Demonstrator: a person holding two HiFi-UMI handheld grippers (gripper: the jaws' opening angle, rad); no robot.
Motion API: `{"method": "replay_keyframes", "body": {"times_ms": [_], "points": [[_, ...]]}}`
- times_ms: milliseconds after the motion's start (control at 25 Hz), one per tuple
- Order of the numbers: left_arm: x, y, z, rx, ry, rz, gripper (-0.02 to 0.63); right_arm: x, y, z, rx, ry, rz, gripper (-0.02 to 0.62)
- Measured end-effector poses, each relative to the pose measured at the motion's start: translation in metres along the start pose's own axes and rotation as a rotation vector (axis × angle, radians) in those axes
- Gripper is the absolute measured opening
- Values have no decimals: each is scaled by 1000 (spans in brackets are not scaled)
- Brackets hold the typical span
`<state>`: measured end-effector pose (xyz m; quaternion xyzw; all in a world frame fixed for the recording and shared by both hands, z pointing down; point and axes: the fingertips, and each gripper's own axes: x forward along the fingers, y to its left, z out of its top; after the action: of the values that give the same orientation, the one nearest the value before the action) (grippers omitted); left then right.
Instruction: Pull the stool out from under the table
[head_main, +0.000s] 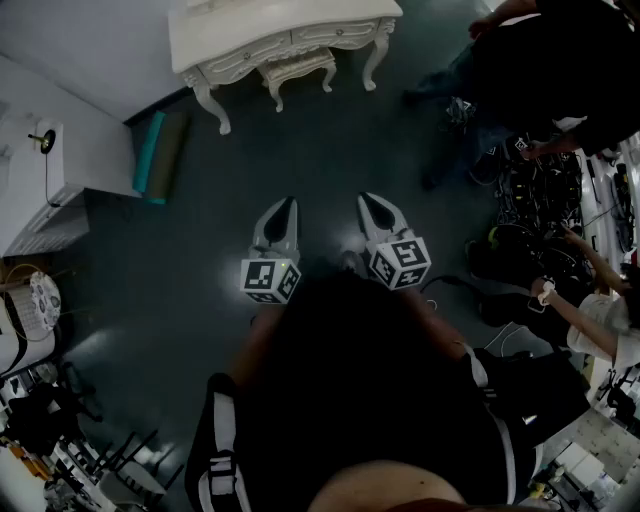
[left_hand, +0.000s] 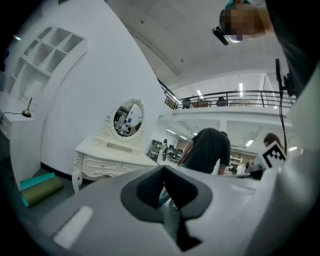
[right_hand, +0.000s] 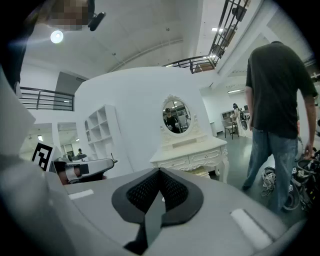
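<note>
A white carved dressing table (head_main: 290, 35) stands at the far end of the dark floor, with the matching stool (head_main: 297, 68) tucked between its legs. In the right gripper view the table (right_hand: 192, 155) carries an oval mirror, and the stool (right_hand: 201, 173) peeks out under it. My left gripper (head_main: 283, 208) and right gripper (head_main: 372, 205) hang side by side over the floor, well short of the table and pointing at it. Both are shut and hold nothing. The left gripper view shows the table (left_hand: 110, 160) beyond the closed left gripper (left_hand: 162, 168).
Rolled teal and olive mats (head_main: 160, 155) lie by a white cabinet (head_main: 50, 170) on the left. A person in a dark shirt (head_main: 540, 60) stands right of the table. Cables and gear (head_main: 540, 190) crowd the right side, where another person (head_main: 600, 310) sits.
</note>
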<state>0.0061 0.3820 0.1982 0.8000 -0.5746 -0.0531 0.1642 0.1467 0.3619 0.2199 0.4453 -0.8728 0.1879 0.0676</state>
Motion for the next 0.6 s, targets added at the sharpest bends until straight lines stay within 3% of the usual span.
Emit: {"method": "replay_keyframes", "body": {"times_ms": [600], "points": [[-18, 33, 9, -23, -19, -3, 8, 14, 29, 0, 3, -4, -8, -2]]}}
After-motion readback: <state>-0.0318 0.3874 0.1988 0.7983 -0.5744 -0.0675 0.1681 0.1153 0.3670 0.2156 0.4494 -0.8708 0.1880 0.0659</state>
